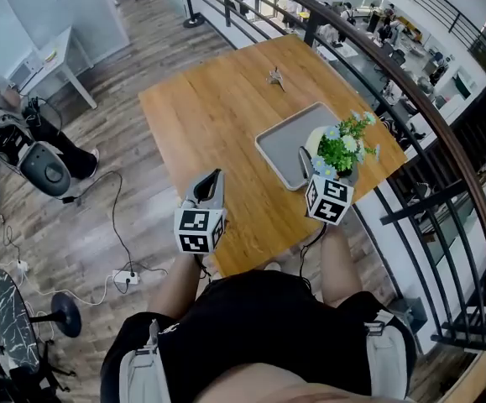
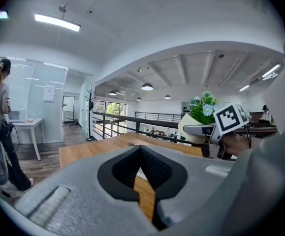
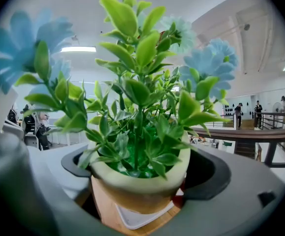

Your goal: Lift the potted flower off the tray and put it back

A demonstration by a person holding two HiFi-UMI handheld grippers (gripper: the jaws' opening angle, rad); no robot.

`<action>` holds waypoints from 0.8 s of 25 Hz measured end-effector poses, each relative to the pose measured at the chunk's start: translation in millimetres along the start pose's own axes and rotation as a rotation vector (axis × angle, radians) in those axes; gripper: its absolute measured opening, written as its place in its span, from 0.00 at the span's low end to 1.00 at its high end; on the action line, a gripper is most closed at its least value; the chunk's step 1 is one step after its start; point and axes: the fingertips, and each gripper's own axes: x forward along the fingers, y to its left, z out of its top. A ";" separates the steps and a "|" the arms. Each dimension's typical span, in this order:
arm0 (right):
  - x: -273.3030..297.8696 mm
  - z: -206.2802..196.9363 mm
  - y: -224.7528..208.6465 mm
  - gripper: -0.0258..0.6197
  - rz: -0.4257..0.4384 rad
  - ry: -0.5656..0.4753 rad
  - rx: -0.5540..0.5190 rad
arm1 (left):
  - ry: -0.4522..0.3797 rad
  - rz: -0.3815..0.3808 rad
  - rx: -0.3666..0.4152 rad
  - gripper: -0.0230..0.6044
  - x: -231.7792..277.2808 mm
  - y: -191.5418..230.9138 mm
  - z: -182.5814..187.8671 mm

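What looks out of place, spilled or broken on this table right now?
Nothing stands out. The potted flower sits roughly upright in the right gripper, lifted above the gray tray, and nothing has spilled. The left gripper is shut on nothing, over the wooden table.

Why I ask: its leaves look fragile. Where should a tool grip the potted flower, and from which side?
Grip the potted flower on its pot's wall under the rim, level from the side, as the right tool does. The pot is round and upright; leaves spread only above it.
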 end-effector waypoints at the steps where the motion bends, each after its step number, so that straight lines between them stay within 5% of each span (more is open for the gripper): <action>1: 7.3 -3.5 -3.6 0.88 -0.010 0.004 0.002 | 0.003 0.008 -0.001 0.06 -1.0 0.8 -1.7; 20: 125.0 -150.3 -22.0 0.88 0.078 0.262 -0.050 | 0.082 0.198 -0.006 0.06 -24.5 10.2 -22.4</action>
